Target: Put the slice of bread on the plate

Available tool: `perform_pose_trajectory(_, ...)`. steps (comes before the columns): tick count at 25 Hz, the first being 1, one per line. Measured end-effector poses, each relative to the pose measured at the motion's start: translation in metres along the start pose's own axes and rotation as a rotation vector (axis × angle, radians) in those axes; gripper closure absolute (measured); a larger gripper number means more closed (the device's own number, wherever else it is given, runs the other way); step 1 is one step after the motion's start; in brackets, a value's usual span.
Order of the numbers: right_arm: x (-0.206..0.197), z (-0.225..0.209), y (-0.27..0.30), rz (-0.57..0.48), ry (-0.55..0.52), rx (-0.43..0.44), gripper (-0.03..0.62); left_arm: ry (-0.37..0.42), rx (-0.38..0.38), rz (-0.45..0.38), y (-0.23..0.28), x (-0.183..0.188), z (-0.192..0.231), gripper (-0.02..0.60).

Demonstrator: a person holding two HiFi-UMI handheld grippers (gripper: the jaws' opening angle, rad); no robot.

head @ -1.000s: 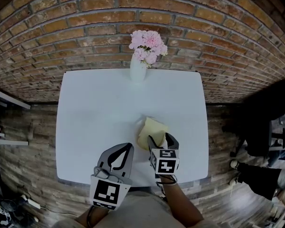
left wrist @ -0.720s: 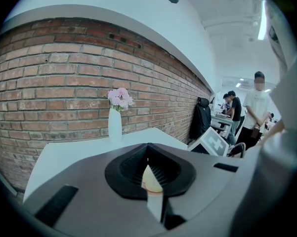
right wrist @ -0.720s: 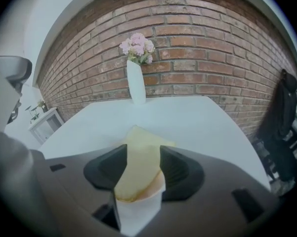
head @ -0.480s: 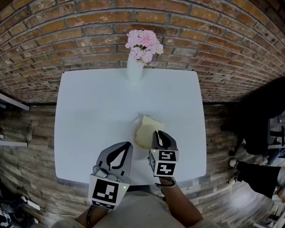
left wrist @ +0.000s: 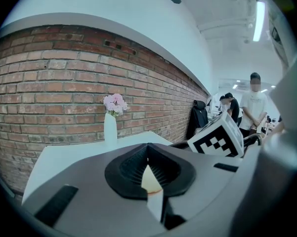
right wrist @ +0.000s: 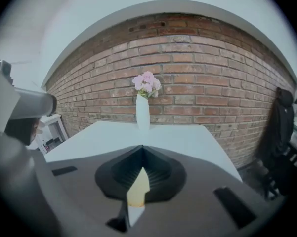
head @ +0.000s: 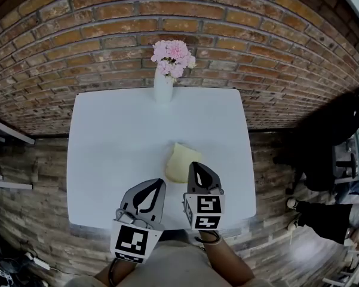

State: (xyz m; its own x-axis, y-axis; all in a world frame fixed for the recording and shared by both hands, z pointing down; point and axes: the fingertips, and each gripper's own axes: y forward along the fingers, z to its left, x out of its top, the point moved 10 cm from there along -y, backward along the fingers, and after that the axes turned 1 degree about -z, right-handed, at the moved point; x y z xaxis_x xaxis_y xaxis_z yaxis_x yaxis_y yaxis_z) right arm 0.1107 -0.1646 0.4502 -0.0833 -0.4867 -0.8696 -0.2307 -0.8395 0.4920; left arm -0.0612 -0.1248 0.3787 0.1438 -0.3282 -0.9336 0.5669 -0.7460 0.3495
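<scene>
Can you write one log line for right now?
bread: lying flat, unheld | right gripper: jaws just closed, empty, beside bread | left gripper: shut, empty

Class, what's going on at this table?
A person holds a tool in each hand over a white table. A slice of bread lies flat near its front edge; whether a plate sits under it is hard to tell against the white top. The right tool hangs beside the bread, its jaws having just closed on nothing. The left tool is shut and empty too. A vase of pink flowers stands at the back.
</scene>
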Motion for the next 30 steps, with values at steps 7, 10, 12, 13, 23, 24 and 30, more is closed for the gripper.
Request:
perform_pose_trajectory(7, 0.027, 0.014, -0.04, -0.139, -0.022, 0.018, 0.588, 0.006, -0.014, -0.025, -0.011, 0.003, -0.01, 0.572)
perform_pose_trajectory(10, 0.034, 0.022, -0.059, -0.187, -0.04, 0.031, 0.588, 0.012, -0.02, -0.037, -0.016, 0.004, -0.015, 0.572)
perform_pose_trajectory(12, 0.039, 0.026, -0.072, -0.217, -0.054, 0.042, 0.588, 0.013, -0.021, -0.044, -0.019, 0.006, -0.018, 0.572)
perform_pose_trajectory(13, 0.042, 0.028, -0.078, -0.231, -0.061, 0.046, 0.588, 0.011, -0.022, -0.046, -0.02, 0.007, -0.019, 0.572)
perform_pose_trajectory(23, 0.056, 0.042, -0.128, -0.332, -0.099, 0.093, 0.588, 0.031, -0.036, -0.084, -0.031, 0.016, -0.032, 0.572)
perform_pose_trajectory(24, 0.056, 0.043, -0.133, -0.337, -0.1, 0.096, 0.588, 0.034, -0.037, -0.088, -0.032, 0.017, -0.033, 0.572)
perform_pose_trajectory(30, 0.053, 0.044, -0.154, -0.353, -0.113, 0.093, 0.588, 0.056, -0.049, -0.115, -0.04, 0.023, -0.042, 0.572)
